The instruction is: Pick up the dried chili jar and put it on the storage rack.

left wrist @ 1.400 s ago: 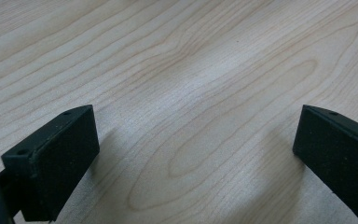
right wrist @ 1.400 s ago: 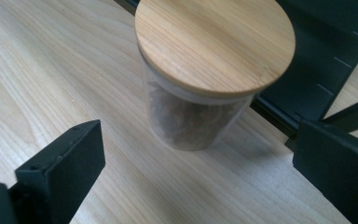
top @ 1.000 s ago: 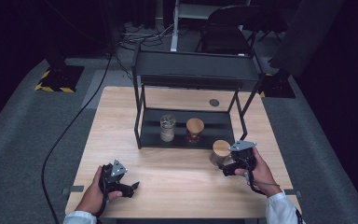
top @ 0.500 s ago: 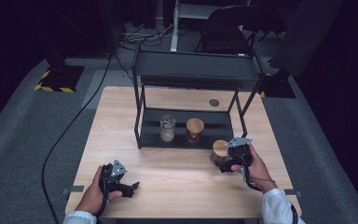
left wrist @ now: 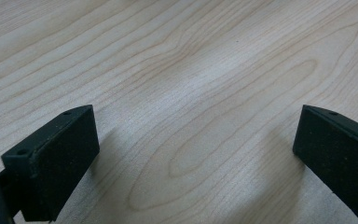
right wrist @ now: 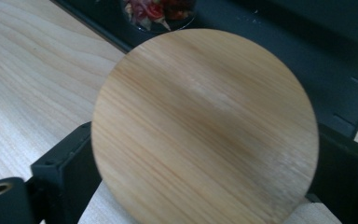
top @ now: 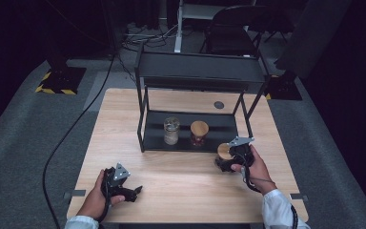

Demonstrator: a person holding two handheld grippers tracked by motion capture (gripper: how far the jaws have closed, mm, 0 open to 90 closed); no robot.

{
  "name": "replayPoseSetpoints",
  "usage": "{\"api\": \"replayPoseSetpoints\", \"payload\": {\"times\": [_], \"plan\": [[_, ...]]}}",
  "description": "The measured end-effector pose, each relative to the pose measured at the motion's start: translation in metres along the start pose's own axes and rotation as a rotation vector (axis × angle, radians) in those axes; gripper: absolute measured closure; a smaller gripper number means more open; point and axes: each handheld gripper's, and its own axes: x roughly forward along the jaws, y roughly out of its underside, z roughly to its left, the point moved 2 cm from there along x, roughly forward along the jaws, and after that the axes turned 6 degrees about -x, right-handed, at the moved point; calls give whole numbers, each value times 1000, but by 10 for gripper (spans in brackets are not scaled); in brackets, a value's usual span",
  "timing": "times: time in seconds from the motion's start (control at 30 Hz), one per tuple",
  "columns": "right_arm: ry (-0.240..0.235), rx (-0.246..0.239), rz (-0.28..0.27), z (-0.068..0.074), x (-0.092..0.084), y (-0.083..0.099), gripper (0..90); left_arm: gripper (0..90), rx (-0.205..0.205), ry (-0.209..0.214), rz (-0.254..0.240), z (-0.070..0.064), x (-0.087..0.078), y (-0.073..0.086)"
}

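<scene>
A small jar with a round wooden lid (top: 224,151) stands on the table in front of the black rack, at its right end. My right gripper (top: 228,160) reaches over it, and its jaws have just been closing on it. In the right gripper view the lid (right wrist: 205,121) spans the whole gap and both black pads (right wrist: 70,163) sit tight against the jar's sides under it. My left gripper (top: 134,192) rests low over the near left of the table, held by a hand. Its jaws (left wrist: 196,163) stand wide apart over bare wood with nothing between them.
The black two-level rack (top: 195,71) stands at the table's middle back. Its lower shelf (top: 224,128) bears a clear glass jar (top: 171,130) and a wooden-lidded jar with red contents (top: 199,131). A round dark grommet (top: 218,105) sits behind it. Chairs and cables lie beyond the table.
My right gripper has shifted left onto the lidded jar, and its jaws have come in against the jar's sides. The left hand has stayed where it was.
</scene>
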Motion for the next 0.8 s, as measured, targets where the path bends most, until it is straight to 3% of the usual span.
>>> {"api": "replayPoseSetpoints", "payload": {"times": [0.4,0.8], "plan": [[-14,44,6,-2,7,-1,162,0,-1,0,-1,0,0,0],[-9,6,29,3,12,0,238,0,0,0,0,0,0,0]]}}
